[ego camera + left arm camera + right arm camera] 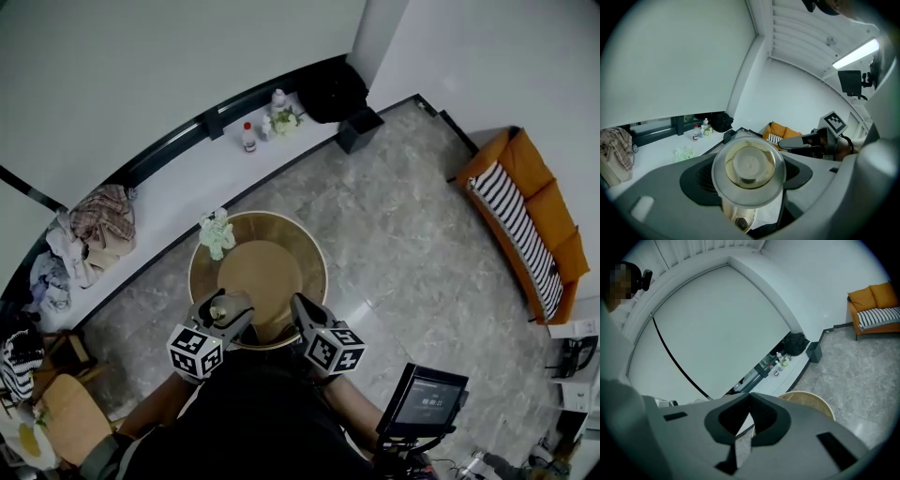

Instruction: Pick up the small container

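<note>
The small container, a clear round pot with a silvery lid, is held up just over the near rim of the round wooden table. My left gripper is shut on it. In the left gripper view the container fills the space between the jaws, with its lid facing the camera. My right gripper hovers beside it at the table's near edge. Its jaws are shut with nothing between them. The right gripper shows at the right of the left gripper view, apart from the container.
A crumpled green-white bundle lies on the table's far left edge. Along the wall runs a white ledge with bottles, a clothes pile and a black bag. An orange sofa stands right; a screen near right.
</note>
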Motion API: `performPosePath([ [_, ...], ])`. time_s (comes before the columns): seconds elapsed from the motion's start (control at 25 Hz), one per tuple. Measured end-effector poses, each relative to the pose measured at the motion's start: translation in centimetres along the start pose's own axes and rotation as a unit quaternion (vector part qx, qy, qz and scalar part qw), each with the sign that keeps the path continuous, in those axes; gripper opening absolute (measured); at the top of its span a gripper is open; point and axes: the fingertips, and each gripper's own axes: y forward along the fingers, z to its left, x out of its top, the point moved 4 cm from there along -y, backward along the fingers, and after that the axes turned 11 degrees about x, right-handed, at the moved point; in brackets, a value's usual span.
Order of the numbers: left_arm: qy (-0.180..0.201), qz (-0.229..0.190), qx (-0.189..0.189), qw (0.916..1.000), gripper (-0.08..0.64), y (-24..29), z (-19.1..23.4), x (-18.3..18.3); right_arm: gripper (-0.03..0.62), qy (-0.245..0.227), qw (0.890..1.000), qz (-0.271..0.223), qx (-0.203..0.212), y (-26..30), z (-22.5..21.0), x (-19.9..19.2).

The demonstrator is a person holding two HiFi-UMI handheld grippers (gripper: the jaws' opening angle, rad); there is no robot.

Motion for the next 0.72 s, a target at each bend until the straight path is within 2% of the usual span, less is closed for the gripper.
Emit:
performPosePath([
  [0.12,0.001,-0.013,-0.006,0.9999,0.333,-0.2,-0.2,1.1,0.006,-0.004,1.0,-0.016,0.004,-0.2,0.4,0.9],
  [0.72,-0.012,-0.063,-0.032,0.9974,0.333,-2.2,-1.0,5.1,0.006,-0.098,0.992,-0.071,0.029,-0.7,4.4,5.0],
])
